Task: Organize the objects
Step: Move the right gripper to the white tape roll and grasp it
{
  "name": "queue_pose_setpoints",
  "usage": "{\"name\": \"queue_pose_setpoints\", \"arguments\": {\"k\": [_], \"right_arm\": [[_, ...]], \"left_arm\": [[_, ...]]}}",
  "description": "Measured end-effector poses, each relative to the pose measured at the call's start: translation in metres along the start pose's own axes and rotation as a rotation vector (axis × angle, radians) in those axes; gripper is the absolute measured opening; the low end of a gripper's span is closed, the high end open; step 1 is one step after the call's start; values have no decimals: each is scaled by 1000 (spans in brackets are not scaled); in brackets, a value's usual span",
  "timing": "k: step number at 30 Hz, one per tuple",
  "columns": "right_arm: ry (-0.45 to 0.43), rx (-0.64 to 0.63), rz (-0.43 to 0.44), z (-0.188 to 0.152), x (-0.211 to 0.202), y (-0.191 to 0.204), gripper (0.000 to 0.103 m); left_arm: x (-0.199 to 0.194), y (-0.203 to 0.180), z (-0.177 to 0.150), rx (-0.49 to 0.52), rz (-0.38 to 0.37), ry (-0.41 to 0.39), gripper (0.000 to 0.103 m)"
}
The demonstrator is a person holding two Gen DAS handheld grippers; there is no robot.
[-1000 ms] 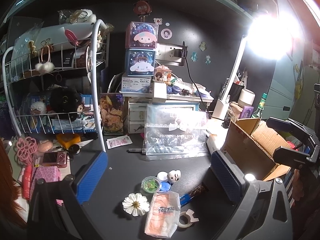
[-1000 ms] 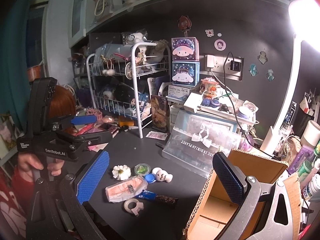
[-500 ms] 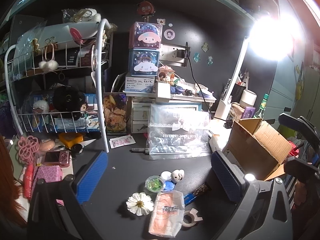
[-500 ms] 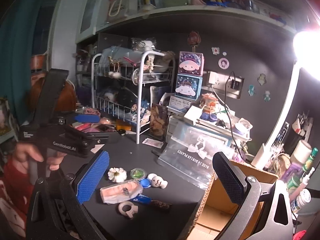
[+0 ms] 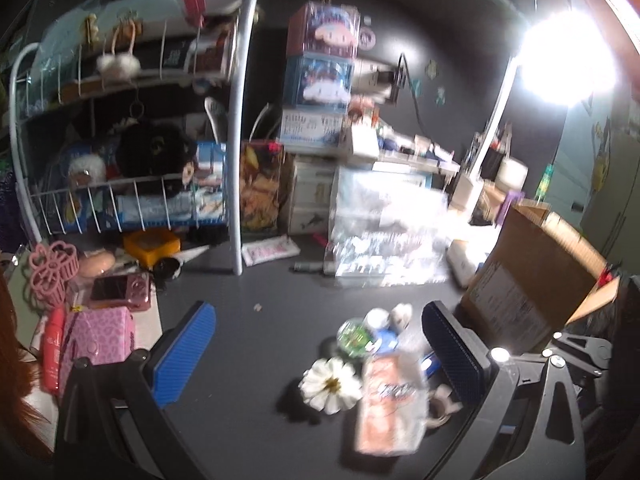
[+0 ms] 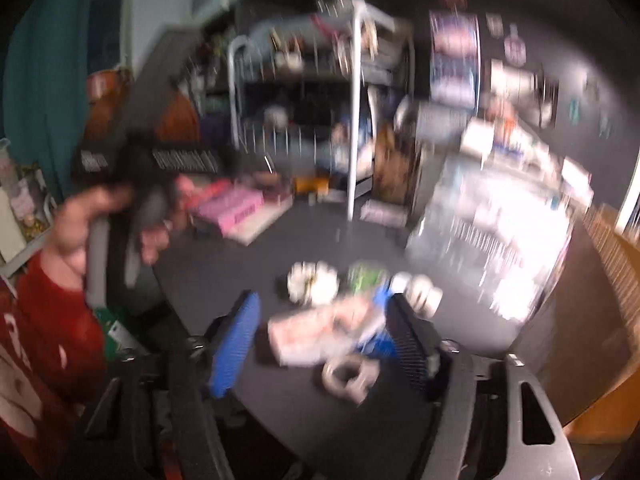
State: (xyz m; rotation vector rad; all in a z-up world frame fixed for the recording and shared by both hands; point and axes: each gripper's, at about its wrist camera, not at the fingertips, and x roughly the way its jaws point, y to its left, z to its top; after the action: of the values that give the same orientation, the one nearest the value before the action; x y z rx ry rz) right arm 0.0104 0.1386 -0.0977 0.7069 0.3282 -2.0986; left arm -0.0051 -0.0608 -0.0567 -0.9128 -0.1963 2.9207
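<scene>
Dark and crowded, the worktop (image 5: 256, 344) sits before a white wire rack (image 5: 240, 128) packed with toys, with a bright lamp (image 5: 568, 60) at the right and an open cardboard box (image 5: 532, 280) below it. Near the front lies a small cluster: a white flower (image 5: 330, 386), a pink packet in clear wrap (image 5: 392, 404), a green-lidded pot (image 5: 354, 336) and a roll of tape (image 6: 348, 376). The step in hand looks like the reach for a first item, probably the packet. The right tool (image 6: 320, 344) has just been closing from its widest, and its jaws now flank the packet without clearly pressing on it; blur hides any contact. The left tool (image 5: 316, 356) stands spread and empty above the bare surface left of the flower. Compared with 1 second ago, both views sit lower and nearer the cluster, and the right view has gone heavily smeared. Next, the right tool must settle square over the packet, then pinch, lift and carry it, likely to the box.
</scene>
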Motion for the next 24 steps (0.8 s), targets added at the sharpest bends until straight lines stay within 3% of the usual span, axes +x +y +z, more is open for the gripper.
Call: {"name": "queue_pose_setpoints", "arguments": {"k": [8,13,16,19,24], "right_arm": [[138,61,-42,-45,41,-16,51],[153,47,-47,-50,51,-18,51],[154,23,-57,-49,57,-15,51],[170,-3,-89,-50,64,-12,37],[177,31,-85,-51,63,-17,35]], "left_arm": [[19,0,-23,41,-25,45,103],[19,-2,-28,19,-116,39,102],[17,-6,-29,41,-120,41,102],[17,-10,-29,78,-104,68,102],[17,-9,-29,66,-167,122,103]]}}
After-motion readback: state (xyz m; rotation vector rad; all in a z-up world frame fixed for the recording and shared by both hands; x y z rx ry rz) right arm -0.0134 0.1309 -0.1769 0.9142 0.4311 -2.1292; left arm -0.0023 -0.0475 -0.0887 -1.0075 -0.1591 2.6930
